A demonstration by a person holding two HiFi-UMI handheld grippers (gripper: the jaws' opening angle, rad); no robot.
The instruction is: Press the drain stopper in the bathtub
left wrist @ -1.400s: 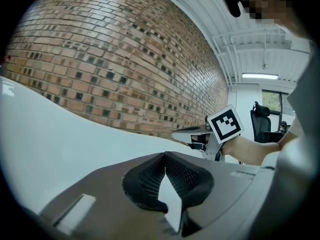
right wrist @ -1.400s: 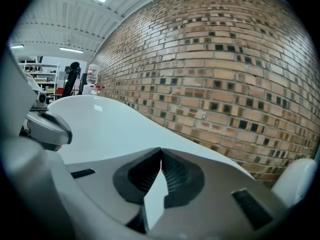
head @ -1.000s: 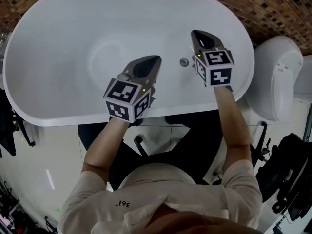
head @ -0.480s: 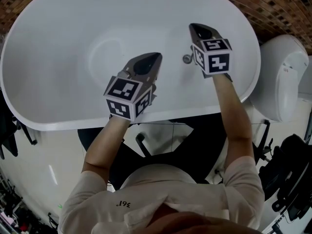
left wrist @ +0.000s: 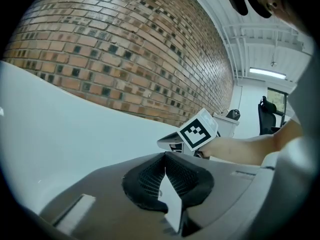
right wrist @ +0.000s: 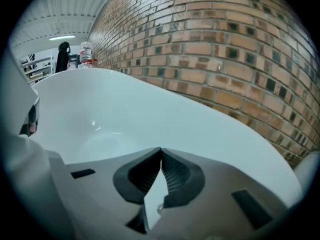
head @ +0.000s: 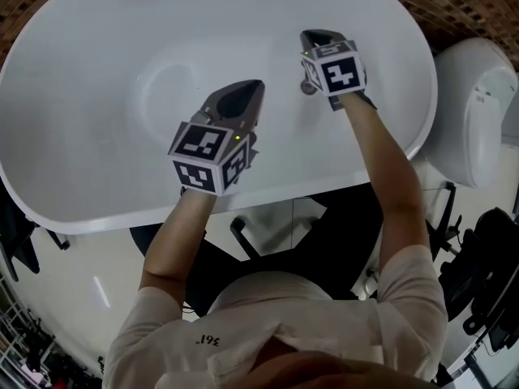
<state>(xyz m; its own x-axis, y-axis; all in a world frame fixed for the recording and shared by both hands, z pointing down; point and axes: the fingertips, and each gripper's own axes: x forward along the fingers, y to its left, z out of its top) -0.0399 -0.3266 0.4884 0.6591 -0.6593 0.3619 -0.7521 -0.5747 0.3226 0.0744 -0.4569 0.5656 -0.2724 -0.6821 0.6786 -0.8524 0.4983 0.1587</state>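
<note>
Right, the white oval bathtub (head: 81, 112) fills the head view, with a brick wall (right wrist: 225, 44) behind its far rim. The left gripper (head: 252, 86) hangs over the tub's middle, jaws closed tip to tip with nothing between them. The right gripper (head: 312, 34) reaches further in, jaws likewise pinched together and empty. And the small round metal drain stopper (head: 307, 87) sits on the tub floor, peeking out just beside the right gripper's body; whether they touch, I can't tell.

Drain stopper (head: 307, 87) in bathtub (head: 97, 79), beside right tool (head: 318, 35).
</note>
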